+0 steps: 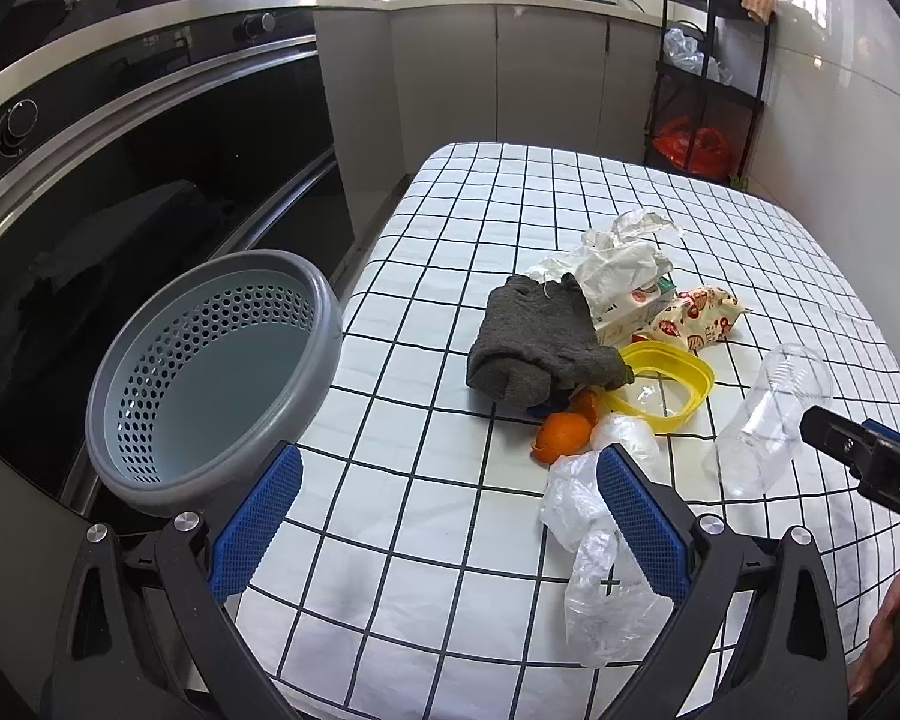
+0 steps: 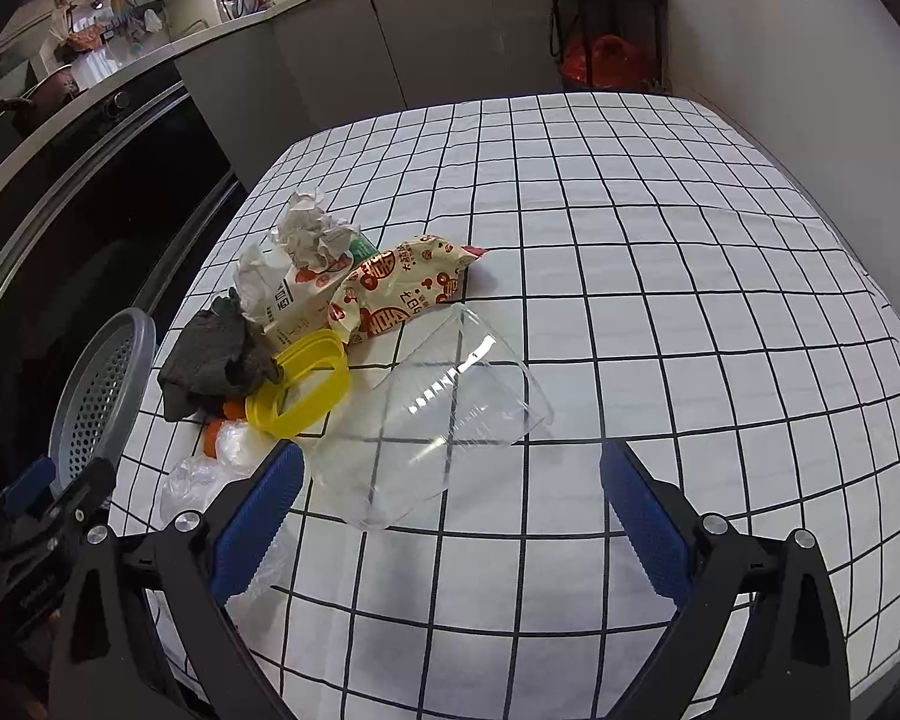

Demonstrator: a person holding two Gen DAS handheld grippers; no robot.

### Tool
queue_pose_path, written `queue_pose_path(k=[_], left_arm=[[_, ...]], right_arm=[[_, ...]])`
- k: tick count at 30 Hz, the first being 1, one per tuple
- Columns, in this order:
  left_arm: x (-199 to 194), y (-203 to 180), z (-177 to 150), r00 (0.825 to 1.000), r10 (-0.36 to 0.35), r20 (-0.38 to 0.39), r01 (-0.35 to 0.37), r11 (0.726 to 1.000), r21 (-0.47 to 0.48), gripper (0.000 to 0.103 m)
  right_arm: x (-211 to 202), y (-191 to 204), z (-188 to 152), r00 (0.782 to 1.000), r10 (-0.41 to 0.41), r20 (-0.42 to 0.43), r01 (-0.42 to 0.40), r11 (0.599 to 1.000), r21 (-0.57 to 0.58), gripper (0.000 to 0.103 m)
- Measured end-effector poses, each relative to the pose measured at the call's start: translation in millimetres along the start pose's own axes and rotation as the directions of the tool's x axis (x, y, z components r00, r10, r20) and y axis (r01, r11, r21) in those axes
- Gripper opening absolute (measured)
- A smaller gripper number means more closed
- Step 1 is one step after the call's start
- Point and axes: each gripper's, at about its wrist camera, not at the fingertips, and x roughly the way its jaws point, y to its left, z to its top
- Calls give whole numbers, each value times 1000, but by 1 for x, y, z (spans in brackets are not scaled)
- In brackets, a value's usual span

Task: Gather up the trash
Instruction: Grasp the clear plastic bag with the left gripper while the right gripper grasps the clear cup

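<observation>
Clear cup (image 2: 432, 420) lies on its side mid-table, just ahead of the released right claw (image 2: 450, 516), mouth toward it; the left claw (image 1: 450, 516), also released, sits farther off near the basket (image 1: 210, 372).

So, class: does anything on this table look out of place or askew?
Yes. The clear cup lies on its side, and a dark cloth is heaped over orange peel among wrappers, hardly trash itself.
</observation>
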Motion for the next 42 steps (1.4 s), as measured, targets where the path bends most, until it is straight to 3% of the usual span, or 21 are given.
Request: queue_pose_path(k=[6,15,29,32,42], left_arm=[[1,6,-2,999,30,11,-30,1000,-1,97],[2,17,-3,999,35,8,-35,999,-15,97],[-2,17,-10,1000,14,6,-14,1000,-6,97],[-4,11,-13,1000,-12,2,12,1000,7,97],[-10,2,-18,999,-46,7,46,999,23,97]], right_arm=[[10,8,7,1000,-16,-11,17,997,82,95],[32,11,11,992,-117,-42,122,976,181,95],[52,21,8,984,-172,-56,177,977,116,94],[53,24,8,983,-173,-57,178,980,90,84],[45,31,6,994,-96,-49,98,995,36,67]])
